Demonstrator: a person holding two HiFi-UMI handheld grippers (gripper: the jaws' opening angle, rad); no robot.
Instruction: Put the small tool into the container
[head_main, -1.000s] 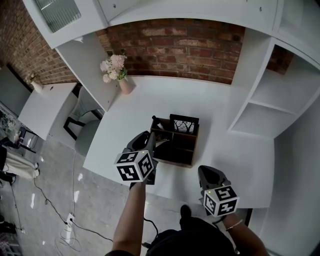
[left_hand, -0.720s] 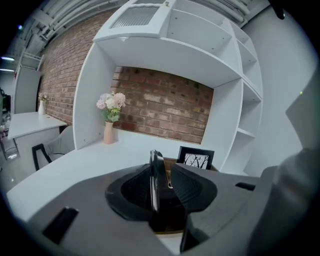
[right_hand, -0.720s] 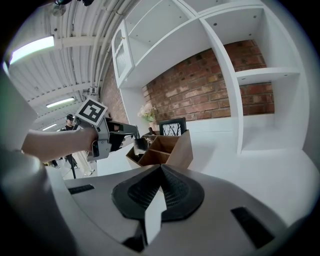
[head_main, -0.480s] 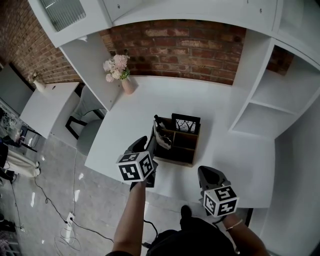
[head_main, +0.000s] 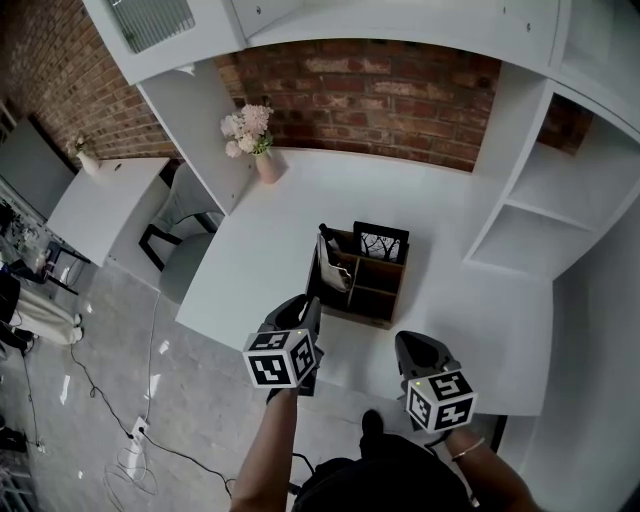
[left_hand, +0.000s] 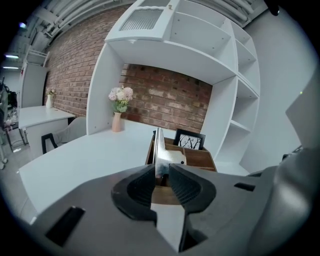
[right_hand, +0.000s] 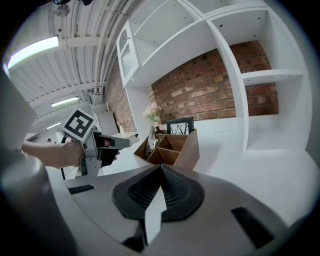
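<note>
left tongs (left_hand: 161, 172): grey, black ribbed pads (left_hand: 137, 187), black-white marker cube (head_main: 282, 357) | right tongs (right_hand: 161, 167): same | dark top (head_main: 385, 475)

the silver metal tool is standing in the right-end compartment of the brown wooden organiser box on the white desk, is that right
Not quite. The silver metal tool stands in the left-end compartment of the brown wooden organiser box, not the right-end one. The box does sit on the white desk. The head view shows this.

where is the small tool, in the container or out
In. The small tool stands in the container's left-hand compartment; the left gripper is open and apart from it.
</note>
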